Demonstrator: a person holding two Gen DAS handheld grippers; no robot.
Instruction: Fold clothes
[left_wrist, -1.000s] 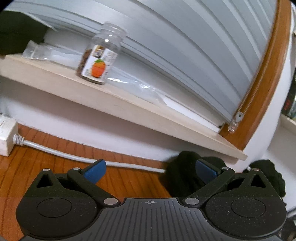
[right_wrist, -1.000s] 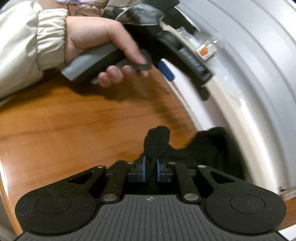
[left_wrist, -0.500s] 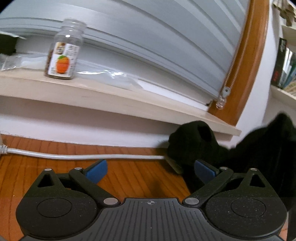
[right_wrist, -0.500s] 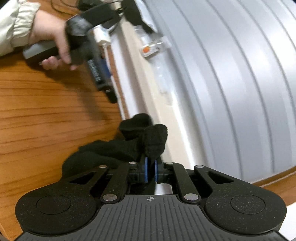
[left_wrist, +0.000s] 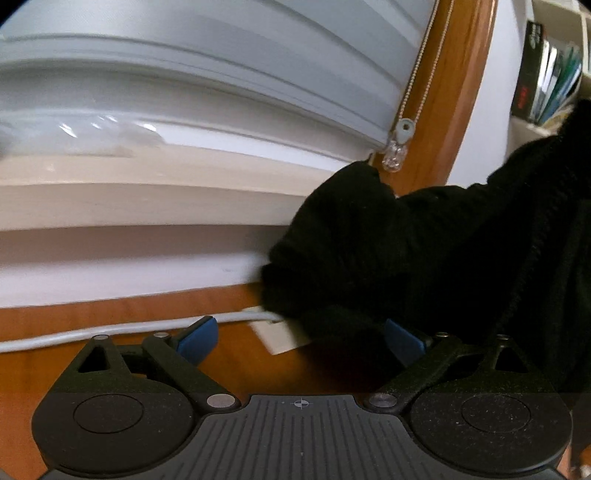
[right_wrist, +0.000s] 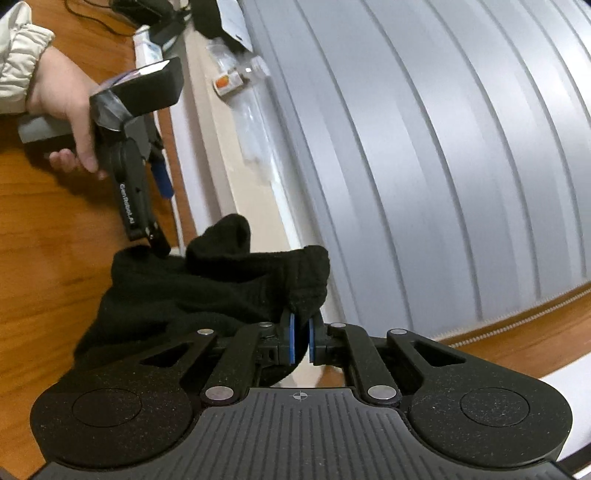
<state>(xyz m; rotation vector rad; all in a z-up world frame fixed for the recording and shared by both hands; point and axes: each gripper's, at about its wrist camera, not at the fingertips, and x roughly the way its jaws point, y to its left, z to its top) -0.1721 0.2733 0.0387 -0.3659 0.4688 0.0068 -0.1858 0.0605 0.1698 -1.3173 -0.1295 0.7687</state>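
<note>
While the left gripper (left_wrist: 301, 334) stands with its jaws wide and nothing between them, I note its right blue pad (left_wrist: 402, 341) just at the near edge of the black knit garment (left_wrist: 388, 251), with no contact I can confirm. That garment lies bunched on the wooden tabletop (left_wrist: 44, 321) against the white wall under the window ledge (left_wrist: 147, 199), partly over a grey cable (left_wrist: 110, 330) and a small white card (left_wrist: 280, 338). Moving right, the right wrist view shows my left hand (right_wrist: 64, 107) on the handle, its tool nose meeting the garment's far edge. Further right, the right gripper (right_wrist: 300, 341) is closed narrow on a ribbed hem of the garment (right_wrist: 207, 291), which hangs from the pads and drapes leftward down to the table. I judge the cloth light, soft and limp, not slippery, not fragile; it will sag and fold on itself wherever unsupported. My recommendation is a second hold on the free hem or a corner opposite the held one, not on the thick bunched middle, so the piece can be spread flat before folding.
</note>
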